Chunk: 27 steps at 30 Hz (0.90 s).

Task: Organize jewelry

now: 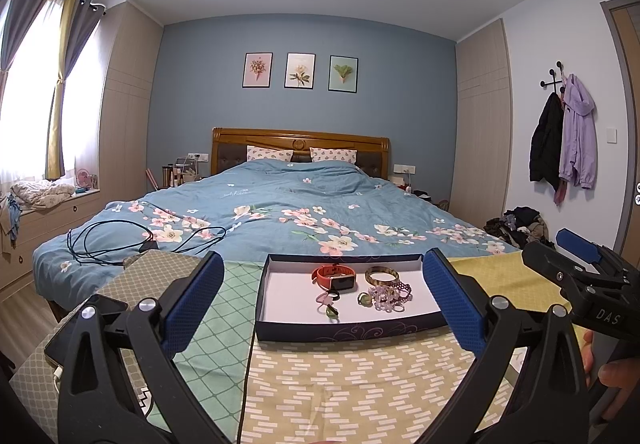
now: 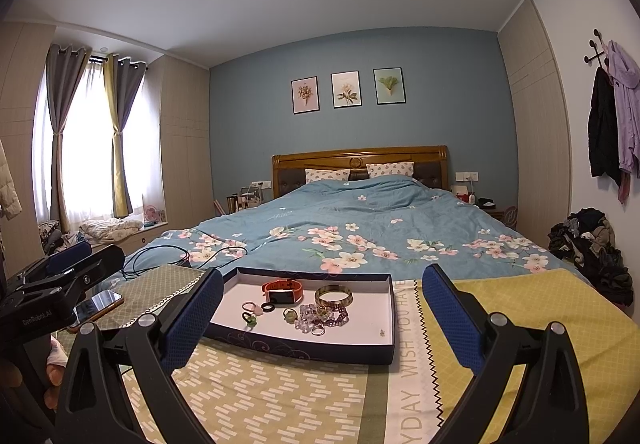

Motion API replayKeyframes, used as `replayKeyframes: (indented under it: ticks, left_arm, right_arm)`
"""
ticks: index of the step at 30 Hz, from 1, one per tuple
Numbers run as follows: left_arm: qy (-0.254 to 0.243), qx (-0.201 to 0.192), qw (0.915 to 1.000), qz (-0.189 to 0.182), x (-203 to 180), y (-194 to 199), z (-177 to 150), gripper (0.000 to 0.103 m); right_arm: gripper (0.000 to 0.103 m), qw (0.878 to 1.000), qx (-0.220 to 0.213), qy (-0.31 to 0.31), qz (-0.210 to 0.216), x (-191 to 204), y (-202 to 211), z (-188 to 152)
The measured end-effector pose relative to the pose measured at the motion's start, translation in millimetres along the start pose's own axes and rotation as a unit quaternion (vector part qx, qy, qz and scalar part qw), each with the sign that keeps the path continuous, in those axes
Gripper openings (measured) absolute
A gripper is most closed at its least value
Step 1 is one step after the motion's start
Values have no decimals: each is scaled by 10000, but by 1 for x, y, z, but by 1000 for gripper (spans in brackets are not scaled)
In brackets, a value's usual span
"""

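Note:
A shallow dark blue tray with a white floor sits on the patterned cloth; it also shows in the right wrist view. In it lie an orange-strapped watch, a gold bangle, a pile of purple beads and several small rings. My left gripper is open and empty, hovering in front of the tray. My right gripper is open and empty, also in front of the tray.
A phone lies on the cloth to the left of the tray. Black cables lie on the blue floral bed behind. A clothes pile is on the floor at right.

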<state>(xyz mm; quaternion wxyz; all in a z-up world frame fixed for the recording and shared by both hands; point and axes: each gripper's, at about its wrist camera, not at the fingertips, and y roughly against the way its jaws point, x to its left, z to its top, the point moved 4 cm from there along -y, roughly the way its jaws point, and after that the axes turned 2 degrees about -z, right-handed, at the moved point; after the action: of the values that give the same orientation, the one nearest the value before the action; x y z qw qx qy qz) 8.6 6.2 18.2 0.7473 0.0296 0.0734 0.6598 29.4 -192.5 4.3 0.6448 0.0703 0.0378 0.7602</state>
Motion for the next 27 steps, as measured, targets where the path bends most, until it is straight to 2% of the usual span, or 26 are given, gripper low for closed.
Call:
replayKeyframes:
  ticks: [27]
  left_arm:
    - [2, -2, 10000, -8, -1, 0, -1, 98]
  right_arm:
    - [96, 10000, 34, 3, 6, -1, -1, -3]
